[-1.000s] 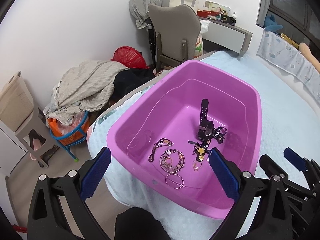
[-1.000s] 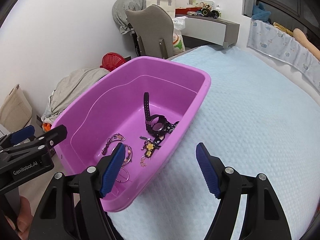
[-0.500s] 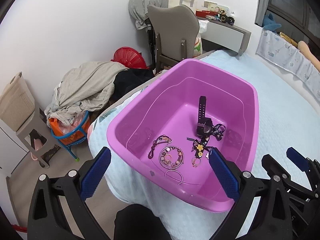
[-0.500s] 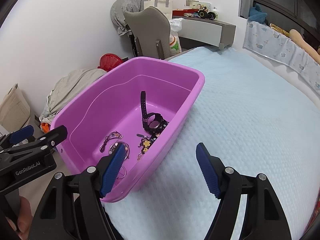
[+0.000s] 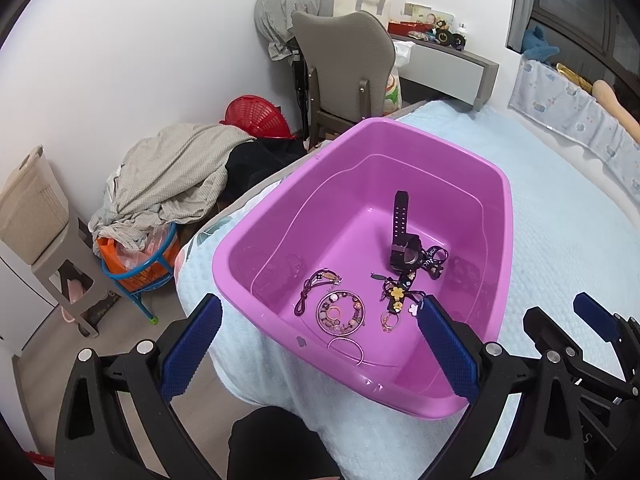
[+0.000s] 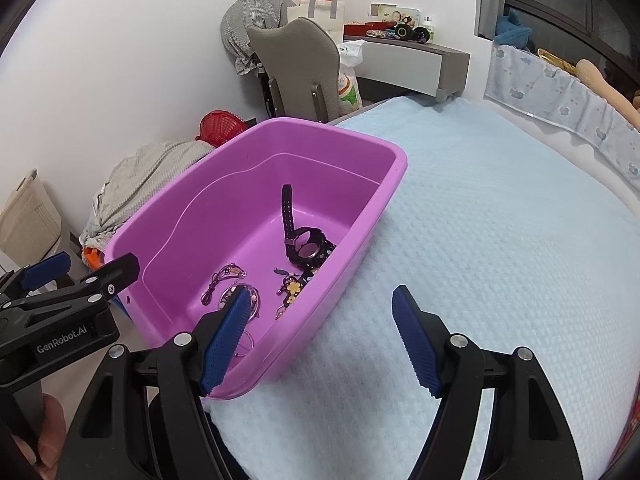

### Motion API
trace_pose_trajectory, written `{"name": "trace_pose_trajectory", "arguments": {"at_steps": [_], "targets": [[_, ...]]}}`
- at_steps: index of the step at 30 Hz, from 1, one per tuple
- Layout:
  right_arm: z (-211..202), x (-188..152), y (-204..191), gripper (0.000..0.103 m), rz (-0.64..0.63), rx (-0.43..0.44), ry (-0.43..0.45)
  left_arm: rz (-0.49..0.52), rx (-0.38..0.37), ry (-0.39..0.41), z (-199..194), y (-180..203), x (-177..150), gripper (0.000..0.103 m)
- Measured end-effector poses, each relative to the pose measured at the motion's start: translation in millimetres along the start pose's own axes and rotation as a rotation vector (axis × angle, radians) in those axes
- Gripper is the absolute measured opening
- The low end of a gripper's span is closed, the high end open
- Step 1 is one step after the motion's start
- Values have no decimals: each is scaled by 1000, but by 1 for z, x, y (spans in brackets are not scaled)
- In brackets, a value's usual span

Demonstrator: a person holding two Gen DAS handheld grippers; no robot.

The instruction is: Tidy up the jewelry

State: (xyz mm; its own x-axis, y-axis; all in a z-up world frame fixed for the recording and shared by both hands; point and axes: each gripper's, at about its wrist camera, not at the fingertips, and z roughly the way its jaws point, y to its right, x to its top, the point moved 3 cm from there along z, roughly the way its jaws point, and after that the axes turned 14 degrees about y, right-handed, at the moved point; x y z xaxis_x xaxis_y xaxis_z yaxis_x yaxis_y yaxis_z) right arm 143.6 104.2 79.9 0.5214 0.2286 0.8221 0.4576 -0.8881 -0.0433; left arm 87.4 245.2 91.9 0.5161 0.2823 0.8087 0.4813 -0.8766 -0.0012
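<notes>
A pink plastic tub [image 5: 280, 216] [image 6: 168, 216] sits on the light blue bed cover near the bed's corner. In it lie a black watch [image 5: 404, 240] [image 6: 306, 246], a beaded bracelet [image 5: 341, 312], a cord bracelet [image 5: 314, 286] [image 6: 222, 276], a flower charm strap [image 5: 396, 292] [image 6: 294, 286] and a thin ring bangle [image 5: 348, 346]. My left gripper [image 5: 320, 344] is open and empty, held back above the tub's near rim. My right gripper [image 6: 320, 340] is open and empty, over the tub's right edge and the bed.
The blue bed cover [image 6: 500, 240] stretches to the right. Beyond the bed's corner are a clothes pile [image 5: 176, 172] on a basket, a red basket [image 5: 256, 118], a grey chair [image 5: 344, 64] and a desk [image 6: 408, 56]. A beige stool [image 5: 36, 224] stands at left.
Both grippers have drawn back and up from the tub, which now looks smaller and farther. The jewelry has not moved. Both grippers stay open.
</notes>
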Motion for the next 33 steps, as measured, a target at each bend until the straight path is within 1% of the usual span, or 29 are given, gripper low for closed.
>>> {"name": "trace_pose_trajectory", "arguments": {"at_steps": [30, 33], "targets": [[0, -2, -4, 70, 3, 2, -1, 5, -4, -2, -4, 2, 0, 96], [0, -3, -5, 70, 3, 3, -1, 17, -3, 9, -5, 3, 0, 96]]}}
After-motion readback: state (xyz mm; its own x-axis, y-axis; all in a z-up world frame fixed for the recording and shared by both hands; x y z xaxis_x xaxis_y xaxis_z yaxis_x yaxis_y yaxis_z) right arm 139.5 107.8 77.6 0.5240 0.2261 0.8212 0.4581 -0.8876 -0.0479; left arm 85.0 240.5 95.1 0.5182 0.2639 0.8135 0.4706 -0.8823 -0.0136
